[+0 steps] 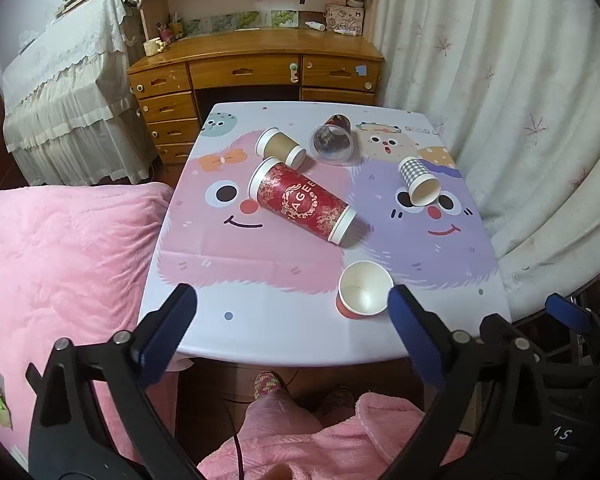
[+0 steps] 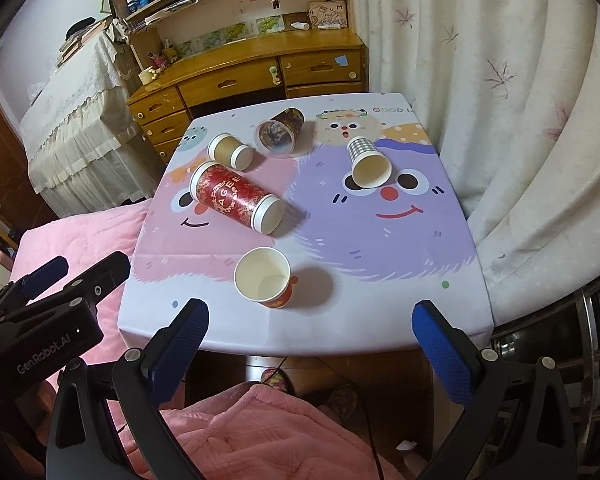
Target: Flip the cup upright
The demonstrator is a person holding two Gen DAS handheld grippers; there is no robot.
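Note:
A small red paper cup (image 1: 363, 290) (image 2: 265, 280) stands upright near the table's front edge. A tall red patterned cup (image 1: 302, 200) (image 2: 236, 197) lies on its side mid-table. A brown cup (image 1: 281, 147) (image 2: 230, 151), a clear plastic cup (image 1: 332, 142) (image 2: 278, 132) and a checked cup (image 1: 418, 180) (image 2: 367, 162) also lie on their sides farther back. My left gripper (image 1: 292, 296) (image 2: 76, 270) is open and empty, above the front edge. My right gripper (image 2: 310, 312) (image 1: 524, 312) is open and empty, at the front edge.
The table (image 1: 276, 328) (image 2: 380, 320) has a cartoon cloth. A pink bed (image 1: 60, 248) lies to its left, a white curtain (image 1: 520, 120) to its right, a wooden desk (image 1: 256, 68) behind. The person's pink-robed lap (image 2: 260, 432) is below the grippers.

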